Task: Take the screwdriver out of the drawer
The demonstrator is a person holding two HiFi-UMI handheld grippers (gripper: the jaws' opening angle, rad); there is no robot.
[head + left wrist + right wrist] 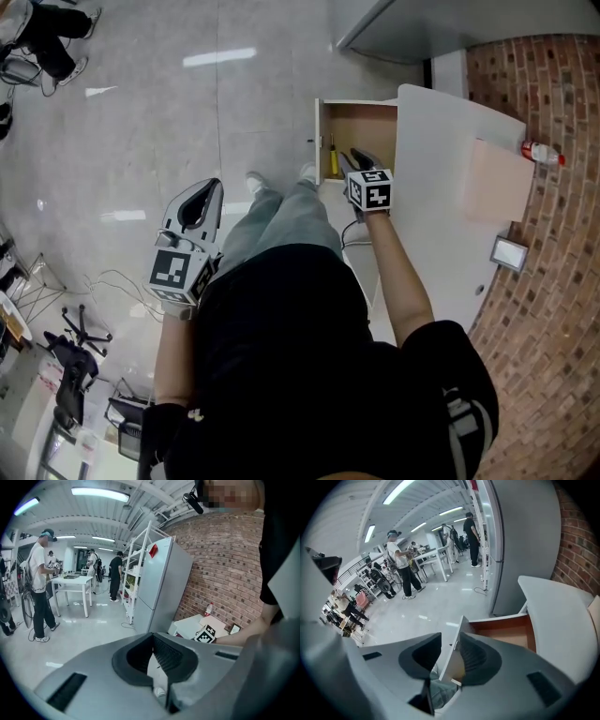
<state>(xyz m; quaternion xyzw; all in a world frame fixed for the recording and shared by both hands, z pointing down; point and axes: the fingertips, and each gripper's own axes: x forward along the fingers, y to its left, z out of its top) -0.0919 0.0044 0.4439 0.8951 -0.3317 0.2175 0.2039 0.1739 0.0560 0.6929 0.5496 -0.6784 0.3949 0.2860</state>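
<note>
Right tool open at the drawer, screwdriver lying inside

The left tool (207, 191) hangs over the floor beside the person's leg, its jaws meeting at the tips with nothing between them. The yellow-handled screwdriver (333, 157) lies in the open drawer (361, 114), near its front panel. Just right of it, the right tool (360, 157) points down into the drawer with its jaws apart, gripping nothing. The white surface (441, 234) lies further right.
</note>
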